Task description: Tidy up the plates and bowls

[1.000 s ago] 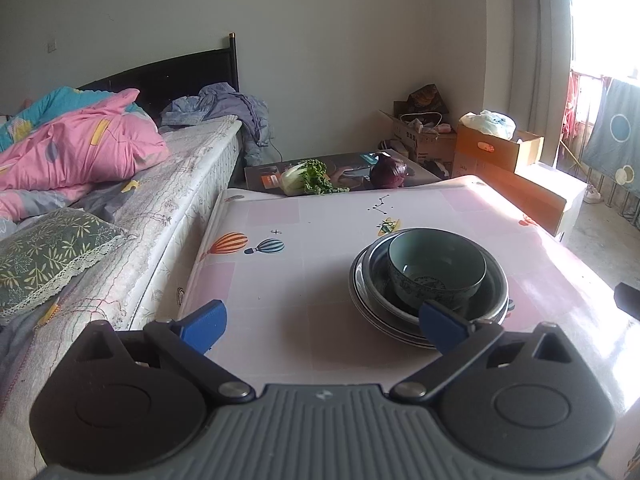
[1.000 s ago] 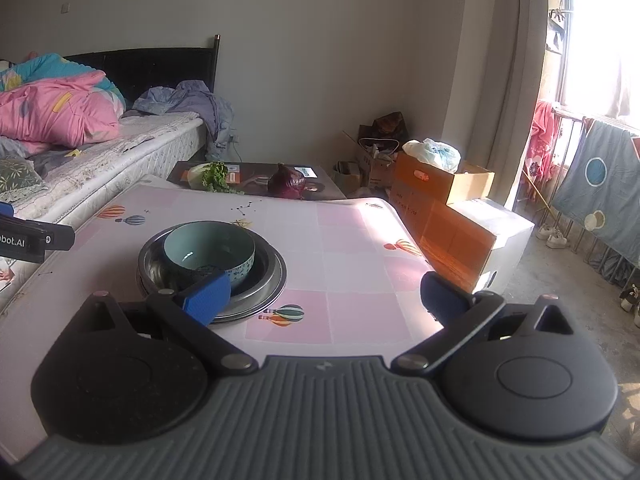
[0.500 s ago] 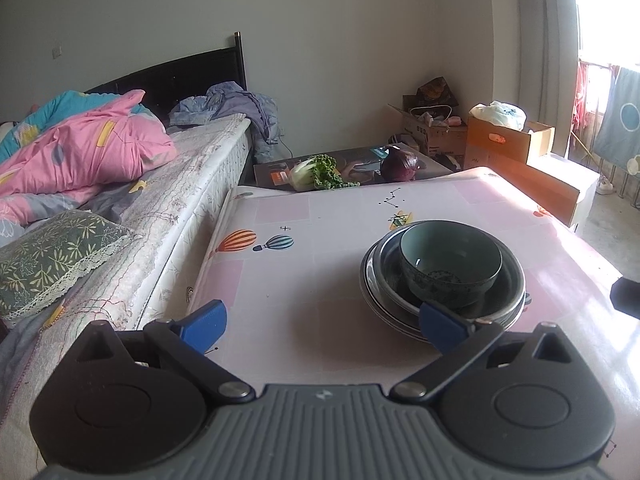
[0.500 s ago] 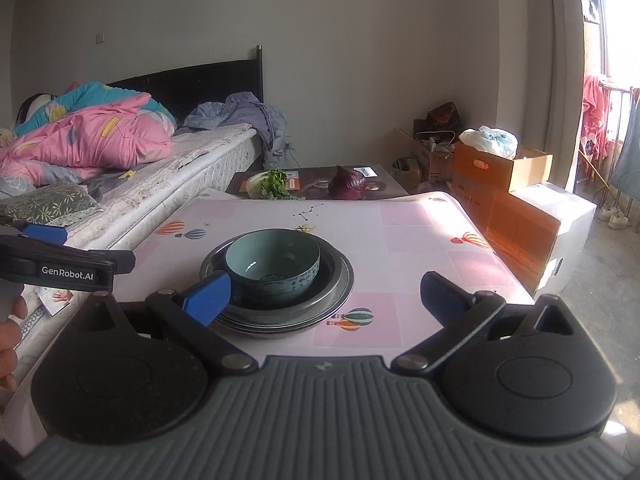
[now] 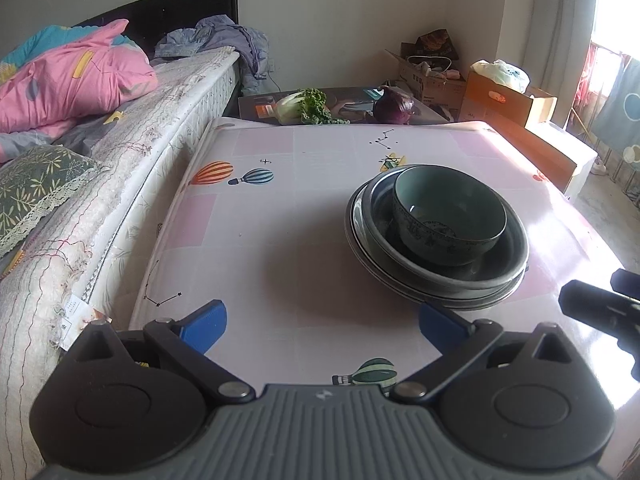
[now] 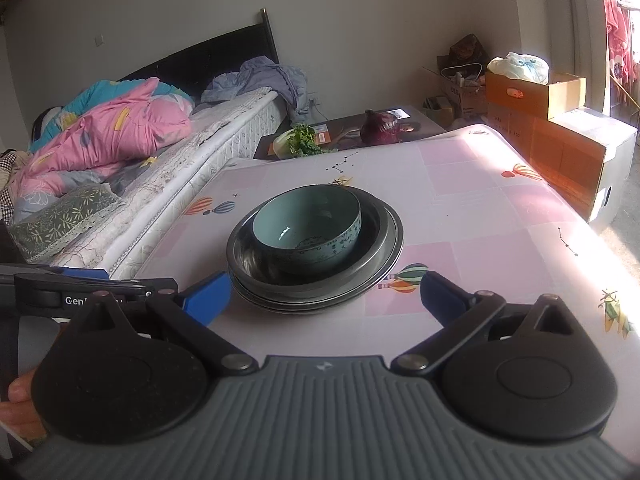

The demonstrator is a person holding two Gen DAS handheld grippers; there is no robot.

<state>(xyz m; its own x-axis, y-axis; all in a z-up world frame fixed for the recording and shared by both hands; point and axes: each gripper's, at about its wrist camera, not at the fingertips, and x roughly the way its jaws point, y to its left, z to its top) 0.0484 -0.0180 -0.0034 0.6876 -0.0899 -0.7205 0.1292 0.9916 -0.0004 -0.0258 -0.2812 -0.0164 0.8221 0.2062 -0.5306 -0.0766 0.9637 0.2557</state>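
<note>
A teal ceramic bowl [image 5: 448, 216] [image 6: 308, 228] sits inside a stack of metal plates [image 5: 436, 280] [image 6: 380, 276] on a table with a pink balloon-print cloth [image 5: 280, 216] [image 6: 480, 216]. My left gripper [image 5: 322, 322] is open, low over the table's near edge, the stack just past its right fingertip. My right gripper [image 6: 325, 294] is open too, with the stack's near rim between its blue fingertips, apart from them. The left tool shows at the left of the right wrist view, held by a hand [image 6: 20, 404].
A bed with a pink quilt [image 5: 72, 80] and a green pillow [image 5: 36, 188] runs along the table's left side. A low table beyond holds a cabbage [image 5: 300, 106] and a purple cabbage [image 5: 394, 106]. Cardboard boxes [image 6: 560, 132] stand at the right.
Both grippers have dropped and tilted down toward the table. The right one has swung left, so the stack now sits centred ahead of it. The dishes have not moved.
</note>
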